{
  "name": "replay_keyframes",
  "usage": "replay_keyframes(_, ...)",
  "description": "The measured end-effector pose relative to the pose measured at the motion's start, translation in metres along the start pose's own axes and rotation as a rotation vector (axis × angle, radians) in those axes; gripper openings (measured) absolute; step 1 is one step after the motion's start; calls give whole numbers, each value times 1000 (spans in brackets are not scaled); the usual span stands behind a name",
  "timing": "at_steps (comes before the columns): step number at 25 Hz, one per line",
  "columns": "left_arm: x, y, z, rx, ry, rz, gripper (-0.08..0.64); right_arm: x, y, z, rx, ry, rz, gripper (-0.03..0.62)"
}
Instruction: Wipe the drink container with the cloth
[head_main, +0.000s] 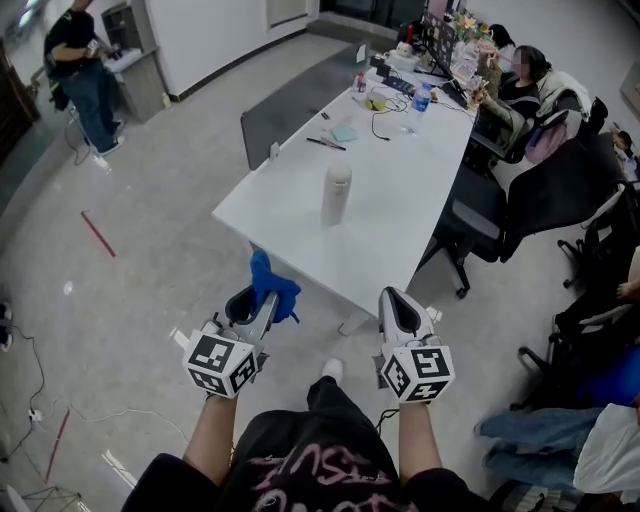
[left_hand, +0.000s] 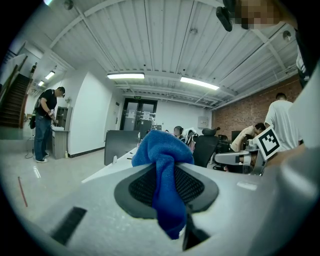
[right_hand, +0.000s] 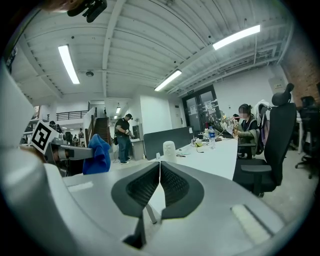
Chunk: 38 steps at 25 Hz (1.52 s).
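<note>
Ahead, a bottle (head_main: 336, 193) was seen upright near the left end of a white table (head_main: 400, 235) on grey floor (head_main: 140, 290). A cloth (head_main: 273, 282) was clamped in the left gripper (head_main: 256, 298). The right gripper (head_main: 399, 297) was closed, empty. Chairs (head_main: 482, 215) were lined along the right.

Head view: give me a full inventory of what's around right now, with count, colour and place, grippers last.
table: one, white, long, ahead of the person
drink container: one, white, upright near the table's near end
water bottle: one, clear with blue cap, table's far end
cloth: one, blue, clamped in the left gripper
office chairs: several, black, along the table's right side
seated people: at least two, far right end of the table
standing person: one, dark top, far left
left gripper: one, grey, shut on the cloth
right gripper: one, grey, shut, empty
</note>
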<state>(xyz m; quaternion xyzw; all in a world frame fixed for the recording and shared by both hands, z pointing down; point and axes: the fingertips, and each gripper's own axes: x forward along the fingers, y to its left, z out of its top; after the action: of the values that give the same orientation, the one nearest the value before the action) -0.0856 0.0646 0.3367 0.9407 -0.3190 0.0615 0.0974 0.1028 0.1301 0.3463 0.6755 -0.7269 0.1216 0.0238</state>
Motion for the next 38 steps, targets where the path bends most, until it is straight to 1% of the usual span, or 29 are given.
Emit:
replay_keyframes(9,70,18,8,0,33,18,89,60,-47,10,12,24,34,2)
replay_keyframes(14,105,22,15,6,41,30,90,89,-72,20,10,27,60,3)
replay_keyframes(20,137,21,21,7,46,42,89,112,-92,27,5,36,98,6)
replay_keyframes(29,155,19,21,11,57,49,89,129,-103,31,5,39,131,25)
replay_keyframes(38,161,32,20,4,60,50,89,148,-98,38,-16,36,144,71)
